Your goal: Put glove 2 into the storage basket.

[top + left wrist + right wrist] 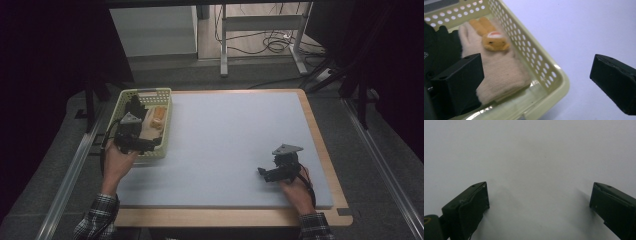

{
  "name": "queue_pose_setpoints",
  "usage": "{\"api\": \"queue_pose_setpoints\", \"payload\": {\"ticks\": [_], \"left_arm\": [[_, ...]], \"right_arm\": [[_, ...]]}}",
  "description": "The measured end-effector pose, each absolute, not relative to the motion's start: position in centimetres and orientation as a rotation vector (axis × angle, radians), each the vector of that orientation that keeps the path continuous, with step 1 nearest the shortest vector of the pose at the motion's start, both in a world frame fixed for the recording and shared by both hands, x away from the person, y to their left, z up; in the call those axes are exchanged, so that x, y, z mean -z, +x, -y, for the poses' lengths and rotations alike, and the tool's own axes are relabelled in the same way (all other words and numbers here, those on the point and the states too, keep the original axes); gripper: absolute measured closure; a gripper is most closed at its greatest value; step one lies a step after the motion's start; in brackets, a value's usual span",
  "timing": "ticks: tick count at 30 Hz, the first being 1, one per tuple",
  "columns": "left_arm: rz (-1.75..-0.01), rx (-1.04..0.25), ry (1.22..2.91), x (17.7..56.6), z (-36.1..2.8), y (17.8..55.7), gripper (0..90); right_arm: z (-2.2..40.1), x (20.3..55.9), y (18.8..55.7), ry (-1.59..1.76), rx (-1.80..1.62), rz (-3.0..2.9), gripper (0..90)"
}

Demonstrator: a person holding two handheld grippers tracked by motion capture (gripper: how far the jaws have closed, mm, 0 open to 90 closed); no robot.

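- Left gripper [537, 82] hangs released over the yellow basket [541, 67] at the mat's [235, 145] left edge; 1 jaw overlaps the pink glove [499, 72], a dark item beside it indistinct.
- Right gripper [539, 202] gapes, grasping nothing, near the mat's right edge.

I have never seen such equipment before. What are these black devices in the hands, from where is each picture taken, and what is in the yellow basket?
A person holds a handheld two-jaw gripper in each hand. The high view looks down on the table from above. There the left gripper hangs over the yellow basket and the right gripper is low over the bare grey mat. The other two pictures come from cameras riding on the grippers, looking along their black jaws. The left gripper view shows a pale pink knitted glove with a small orange plush animal on it, beside something dark. Both grippers are open and hold nothing.
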State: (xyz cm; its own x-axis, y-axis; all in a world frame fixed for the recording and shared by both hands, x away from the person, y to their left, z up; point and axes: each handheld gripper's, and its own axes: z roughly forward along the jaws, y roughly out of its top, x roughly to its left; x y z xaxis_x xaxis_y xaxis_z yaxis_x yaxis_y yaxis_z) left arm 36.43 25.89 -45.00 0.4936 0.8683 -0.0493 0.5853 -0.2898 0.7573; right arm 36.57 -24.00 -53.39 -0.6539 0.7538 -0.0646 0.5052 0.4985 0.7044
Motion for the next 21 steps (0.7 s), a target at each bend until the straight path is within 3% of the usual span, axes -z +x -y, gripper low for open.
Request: {"api": "queue_pose_setpoints", "payload": {"ticks": [21], "left_arm": [[-1.072,-0.472,2.051,45.0,-21.8,35.2,0.0]], "right_arm": [[24.0,53.4,36.6,1.046,-0.943,-2.381,1.9]]}}
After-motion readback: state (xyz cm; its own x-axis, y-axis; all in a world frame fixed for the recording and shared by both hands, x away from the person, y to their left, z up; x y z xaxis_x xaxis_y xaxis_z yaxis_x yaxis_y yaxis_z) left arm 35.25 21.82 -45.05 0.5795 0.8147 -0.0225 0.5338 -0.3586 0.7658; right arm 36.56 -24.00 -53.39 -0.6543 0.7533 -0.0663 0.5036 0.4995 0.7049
